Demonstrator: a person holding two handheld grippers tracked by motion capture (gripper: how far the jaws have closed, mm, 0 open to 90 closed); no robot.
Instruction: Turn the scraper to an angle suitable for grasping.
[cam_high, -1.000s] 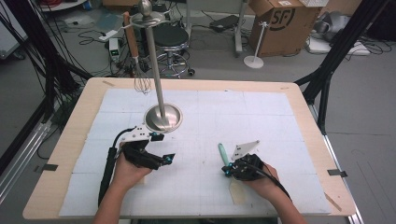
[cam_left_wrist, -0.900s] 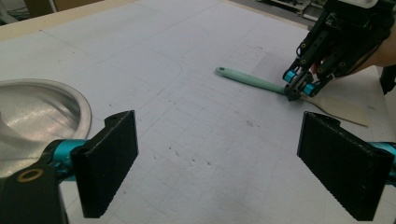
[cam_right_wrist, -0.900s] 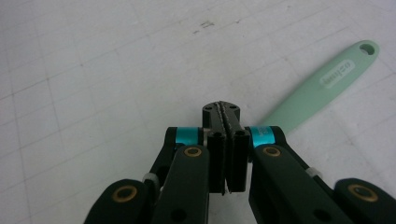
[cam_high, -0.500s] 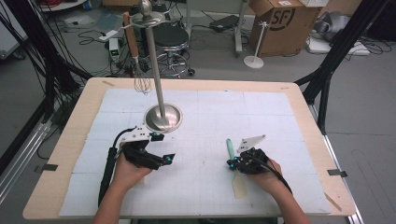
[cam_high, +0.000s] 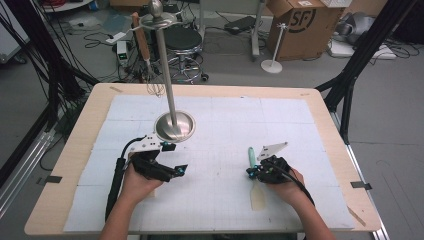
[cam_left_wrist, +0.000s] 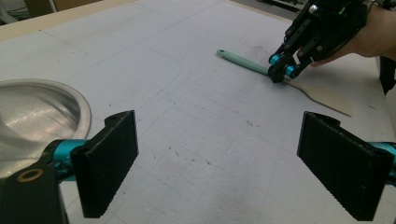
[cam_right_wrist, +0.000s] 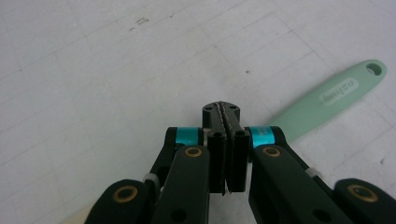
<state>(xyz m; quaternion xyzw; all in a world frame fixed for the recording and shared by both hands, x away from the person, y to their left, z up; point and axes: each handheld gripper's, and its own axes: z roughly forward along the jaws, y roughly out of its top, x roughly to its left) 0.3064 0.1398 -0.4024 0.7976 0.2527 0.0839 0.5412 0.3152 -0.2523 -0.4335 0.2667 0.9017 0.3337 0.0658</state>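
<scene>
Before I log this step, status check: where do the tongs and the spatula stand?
Right tongs shut, above the spatula, which lies flat on the mat. Left tongs open, nothing between them, beside the stand's metal base. Nothing in the way.

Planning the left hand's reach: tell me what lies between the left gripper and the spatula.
Nothing: bare white mat separates the left gripper from the spatula, seen in the left gripper view.

Spatula (cam_high: 254, 175): mint-green handle, cream blade. Mat (cam_high: 300, 125): white, faint grid. Stand base (cam_high: 174, 127): polished silver. Table (cam_high: 75, 150): pale wood.
</scene>
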